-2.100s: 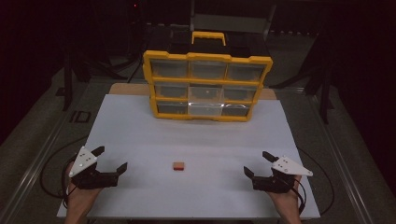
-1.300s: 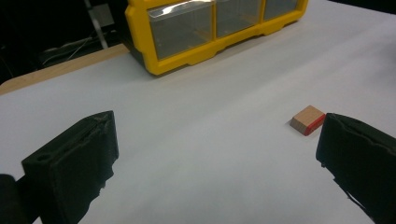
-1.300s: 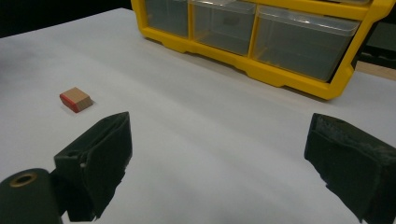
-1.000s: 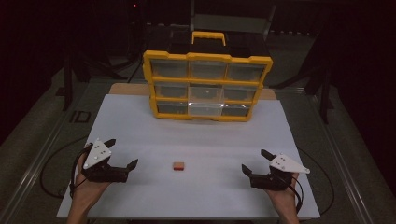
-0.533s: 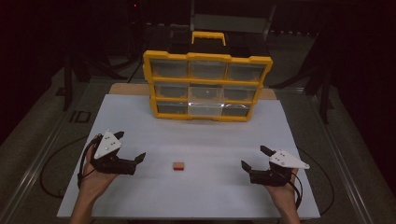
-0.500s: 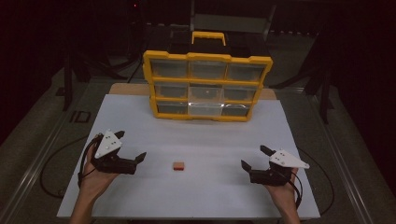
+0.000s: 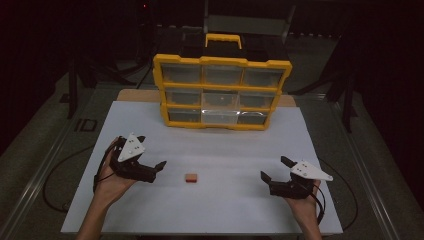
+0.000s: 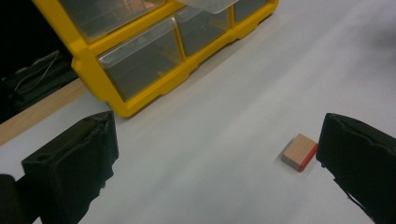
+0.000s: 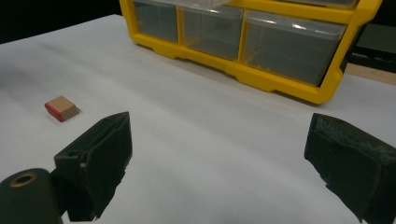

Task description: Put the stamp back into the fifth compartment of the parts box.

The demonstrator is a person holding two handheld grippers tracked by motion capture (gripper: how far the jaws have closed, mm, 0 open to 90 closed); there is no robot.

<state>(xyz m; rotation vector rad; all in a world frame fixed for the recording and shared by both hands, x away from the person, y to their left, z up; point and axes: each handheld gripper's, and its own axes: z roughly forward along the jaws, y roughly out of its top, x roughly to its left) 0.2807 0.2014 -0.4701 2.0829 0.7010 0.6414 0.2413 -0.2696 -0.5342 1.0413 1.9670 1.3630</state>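
A white table (image 7: pixel 220 210) carries a yellow drawer cabinet (image 7: pixel 222 92) standing upright at its far side, one clear drawer in the bottom row pulled out a little. The left gripper (image 7: pixel 156 169) sits near the small wooden block (image 7: pixel 190 178), jaws spread wide and empty; the right gripper (image 7: pixel 272 170) rests well apart from it, jaws also wide and empty. The block lies flat on the bare table between them, untouched, so the pickup looks not yet done and everything after it remains.
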